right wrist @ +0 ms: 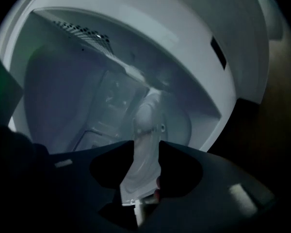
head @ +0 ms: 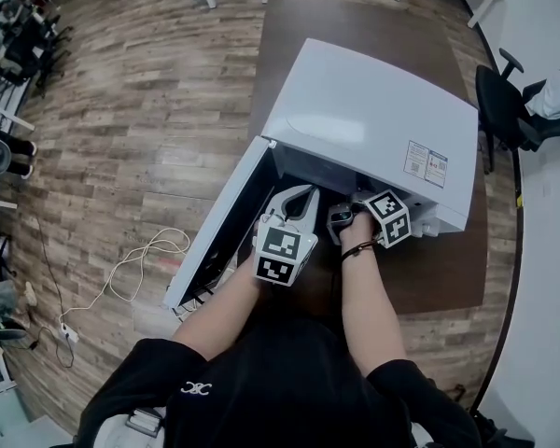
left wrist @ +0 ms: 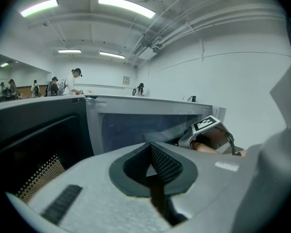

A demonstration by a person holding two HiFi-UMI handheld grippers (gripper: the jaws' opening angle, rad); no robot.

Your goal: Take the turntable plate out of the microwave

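Inside the microwave (head: 373,119) cavity, the right gripper (right wrist: 146,152) stands with jaws spread wide; the glass turntable plate (right wrist: 153,115) reaches into their gap, unpinched; at the microwave's mouth, the left gripper (left wrist: 151,148) is clenched on nothing.

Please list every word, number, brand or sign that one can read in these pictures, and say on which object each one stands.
No text can be read in any view.
Sticker on top of the microwave: printed, too small to read.
Black-and-white square markers: patterns only, no words.
White emblem on the black shirt: no legible letters.
Framed sign on the far wall: too small to read.
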